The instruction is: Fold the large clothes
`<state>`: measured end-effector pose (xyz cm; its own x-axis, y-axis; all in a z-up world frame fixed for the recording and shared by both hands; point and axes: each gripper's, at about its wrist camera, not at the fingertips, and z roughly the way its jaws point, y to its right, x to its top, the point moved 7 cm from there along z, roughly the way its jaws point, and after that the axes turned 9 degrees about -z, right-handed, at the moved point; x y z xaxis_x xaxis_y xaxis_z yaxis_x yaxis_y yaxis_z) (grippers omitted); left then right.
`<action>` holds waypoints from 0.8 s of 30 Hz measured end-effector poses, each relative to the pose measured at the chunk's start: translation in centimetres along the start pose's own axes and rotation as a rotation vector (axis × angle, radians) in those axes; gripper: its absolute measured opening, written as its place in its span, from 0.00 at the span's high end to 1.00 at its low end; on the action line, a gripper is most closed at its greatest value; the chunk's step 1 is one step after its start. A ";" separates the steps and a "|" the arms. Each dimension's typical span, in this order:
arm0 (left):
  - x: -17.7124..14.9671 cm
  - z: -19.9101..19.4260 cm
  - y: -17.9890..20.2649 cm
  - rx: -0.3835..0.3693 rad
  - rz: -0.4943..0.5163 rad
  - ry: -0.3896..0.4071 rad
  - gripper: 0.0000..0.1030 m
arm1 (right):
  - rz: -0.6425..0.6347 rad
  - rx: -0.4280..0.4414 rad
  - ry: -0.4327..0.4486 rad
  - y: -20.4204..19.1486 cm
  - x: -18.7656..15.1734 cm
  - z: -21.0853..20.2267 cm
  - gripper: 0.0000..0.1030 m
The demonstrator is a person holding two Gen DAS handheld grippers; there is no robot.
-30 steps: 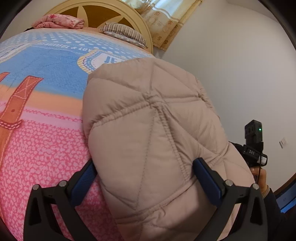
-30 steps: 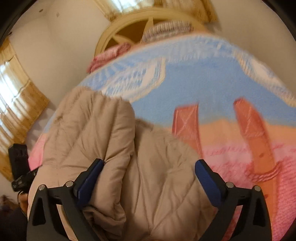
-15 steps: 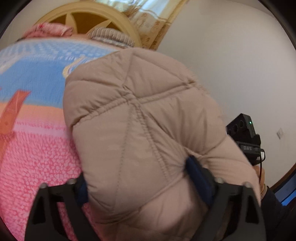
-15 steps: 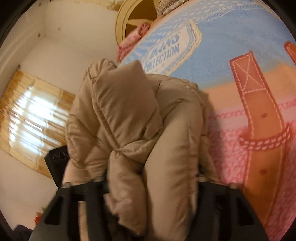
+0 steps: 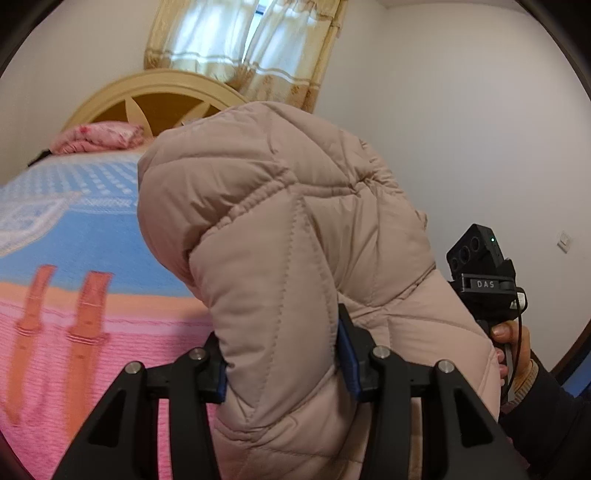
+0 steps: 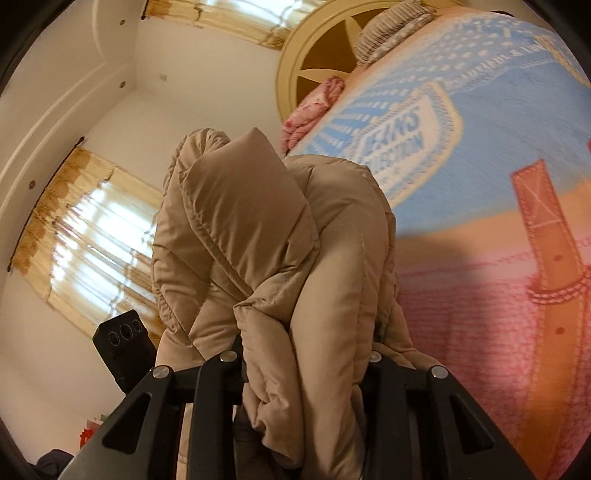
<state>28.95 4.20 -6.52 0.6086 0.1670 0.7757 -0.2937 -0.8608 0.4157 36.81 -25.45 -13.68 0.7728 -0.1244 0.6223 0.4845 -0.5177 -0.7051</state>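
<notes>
A beige quilted puffer jacket is bunched up and raised off the bed. My left gripper has its jaws closing on a thick fold of it, blue pads pressing into the padding on both sides. In the right wrist view the same jacket rises in folds, and my right gripper has its jaws closing on a bundled edge of it. The padding hides both pairs of fingertips for the most part. The right hand's gripper body shows past the jacket in the left wrist view.
The bed carries a blue, orange and pink blanket with belt prints. A folded pink cloth and a striped pillow lie by the cream headboard. Curtained windows and white walls surround the bed.
Both grippers went from wide open around the jacket to clamped on folds of it. Both hands rose, lifting the jacket off the blanket, and the views tilted toward the walls and windows.
</notes>
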 end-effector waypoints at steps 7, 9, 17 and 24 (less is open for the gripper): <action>0.5 -3.7 -3.3 0.093 -0.007 0.047 0.54 | -0.020 0.084 -0.031 -3.3 0.8 5.9 0.71; 0.4 -5.2 -5.0 0.128 -0.022 0.056 0.54 | -0.028 0.101 -0.052 -4.2 0.6 7.8 0.71; 0.5 -8.4 -11.3 0.242 -0.084 0.103 0.54 | -0.068 0.180 -0.146 -9.1 0.5 16.7 0.71; -0.2 -10.0 -16.2 0.332 -0.130 0.118 0.54 | -0.075 0.214 -0.228 -11.4 -0.6 22.9 0.71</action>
<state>26.20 22.91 -8.61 0.5305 0.3225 0.7840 0.0471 -0.9346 0.3526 40.21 -0.09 -13.84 0.7916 0.1127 0.6006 0.6004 -0.3258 -0.7303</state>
